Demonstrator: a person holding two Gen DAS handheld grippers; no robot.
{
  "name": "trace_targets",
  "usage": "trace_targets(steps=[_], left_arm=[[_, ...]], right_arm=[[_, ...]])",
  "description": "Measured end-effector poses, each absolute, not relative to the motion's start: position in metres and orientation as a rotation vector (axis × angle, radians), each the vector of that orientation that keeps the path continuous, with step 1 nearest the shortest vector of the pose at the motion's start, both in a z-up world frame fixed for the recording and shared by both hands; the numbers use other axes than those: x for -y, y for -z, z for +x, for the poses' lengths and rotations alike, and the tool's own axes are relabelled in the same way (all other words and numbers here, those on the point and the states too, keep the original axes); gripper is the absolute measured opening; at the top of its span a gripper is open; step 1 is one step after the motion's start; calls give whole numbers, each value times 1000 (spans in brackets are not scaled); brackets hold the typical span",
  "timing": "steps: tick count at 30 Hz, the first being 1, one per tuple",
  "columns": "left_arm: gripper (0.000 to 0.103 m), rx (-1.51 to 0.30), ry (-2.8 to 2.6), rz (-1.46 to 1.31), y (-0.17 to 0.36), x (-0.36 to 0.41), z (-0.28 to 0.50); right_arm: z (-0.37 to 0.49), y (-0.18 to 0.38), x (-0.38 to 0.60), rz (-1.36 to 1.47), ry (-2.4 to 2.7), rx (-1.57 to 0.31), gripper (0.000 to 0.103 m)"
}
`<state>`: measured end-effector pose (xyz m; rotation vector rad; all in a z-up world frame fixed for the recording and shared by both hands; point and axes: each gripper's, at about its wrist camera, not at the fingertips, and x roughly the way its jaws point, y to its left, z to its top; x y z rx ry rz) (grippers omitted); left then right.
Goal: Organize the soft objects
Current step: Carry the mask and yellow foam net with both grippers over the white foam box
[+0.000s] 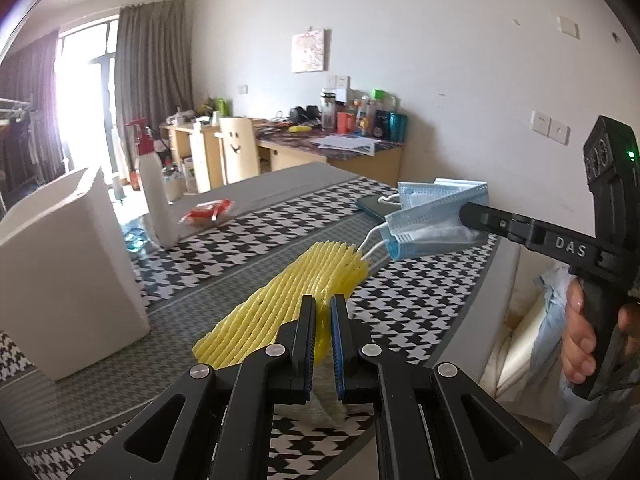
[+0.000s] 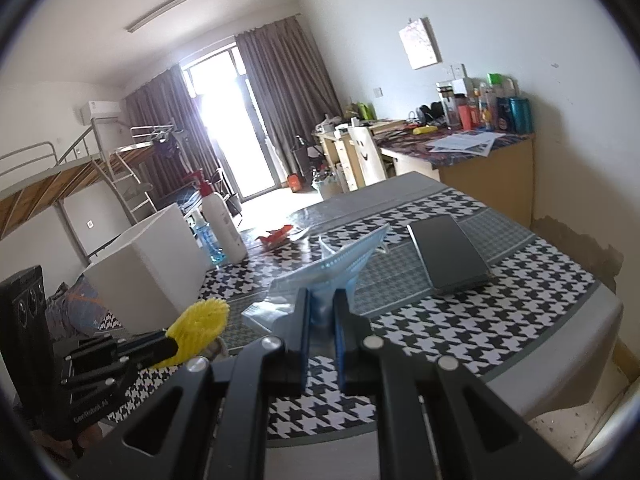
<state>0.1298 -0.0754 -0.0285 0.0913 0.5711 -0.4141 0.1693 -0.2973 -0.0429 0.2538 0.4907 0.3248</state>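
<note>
My left gripper (image 1: 322, 312) is shut on a yellow foam net sleeve (image 1: 280, 300), which hangs in the air above the houndstooth tablecloth (image 1: 420, 300). In the right wrist view the same sleeve (image 2: 200, 324) shows at the lower left, pinched by the left gripper (image 2: 170, 346). My right gripper (image 2: 322, 312) is shut on several blue face masks (image 2: 348, 260), lifted off the cloth. From the left wrist view the masks (image 1: 432, 220) hang at the right gripper's tip (image 1: 466, 212), ear loops dangling toward the sleeve. A hand (image 1: 576, 336) holds that gripper's handle.
A white open box (image 1: 64, 272) stands at the table's left. A white spray bottle (image 1: 154, 192) with a red head, a blue-liquid bottle (image 2: 206, 240) and a red packet (image 1: 206, 212) lie beyond it. A dark phone-like slab (image 2: 448, 256) rests far right. A cluttered desk (image 1: 340, 148) lines the wall.
</note>
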Motion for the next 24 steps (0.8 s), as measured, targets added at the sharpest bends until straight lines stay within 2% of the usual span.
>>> trace_targets(steps=[24], left_arm=[[8,-502,302,60,2,33,133]], right_arm=[[183,22,254,183,-418,-460,13]])
